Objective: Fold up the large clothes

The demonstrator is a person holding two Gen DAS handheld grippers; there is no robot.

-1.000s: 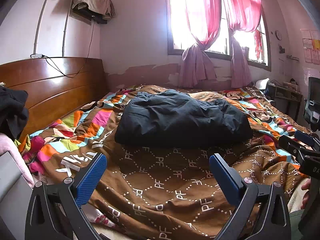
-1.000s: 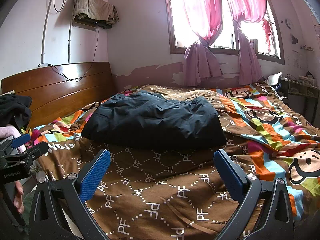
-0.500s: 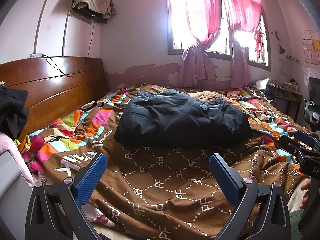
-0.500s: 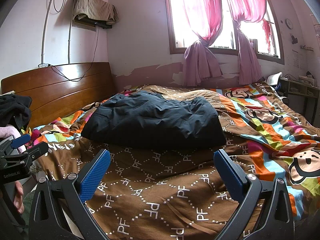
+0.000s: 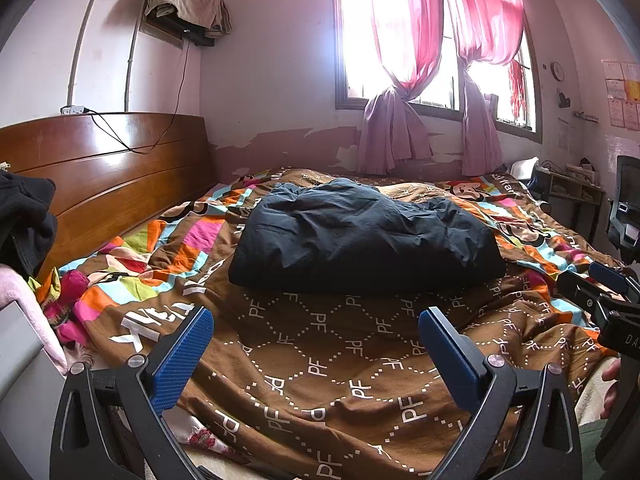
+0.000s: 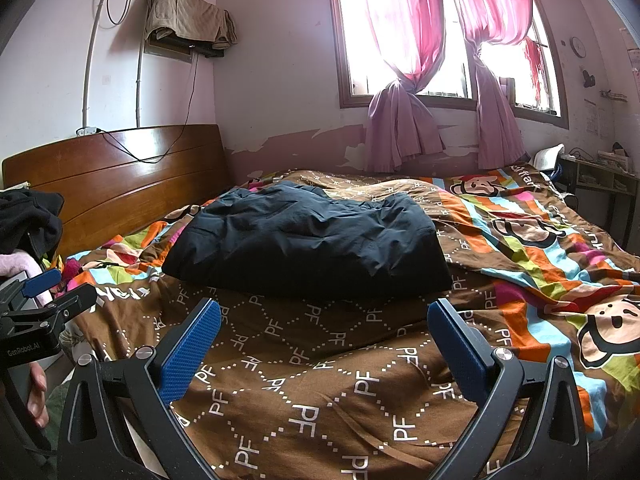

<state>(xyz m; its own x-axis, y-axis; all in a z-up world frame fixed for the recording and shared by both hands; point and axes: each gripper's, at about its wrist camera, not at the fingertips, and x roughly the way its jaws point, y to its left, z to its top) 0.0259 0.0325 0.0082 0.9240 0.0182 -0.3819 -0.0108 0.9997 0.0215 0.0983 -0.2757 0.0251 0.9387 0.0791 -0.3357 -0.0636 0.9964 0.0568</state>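
- Left gripper (image 5: 316,328) and right gripper (image 6: 324,322) both hang with jaws spread wide, holding nothing.
- Dark garment (image 5: 360,236) sits bundled mid-bed on the patterned quilt (image 5: 320,364), apart from both.
- Best reach in low, pinching only its near edge.

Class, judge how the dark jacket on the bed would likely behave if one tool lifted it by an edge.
The jacket looks puffy and creased, so it would probably sag and unfold, not hold its shape. It seems light for its bulk. Its smooth-looking fabric may slip from a shallow pinch.
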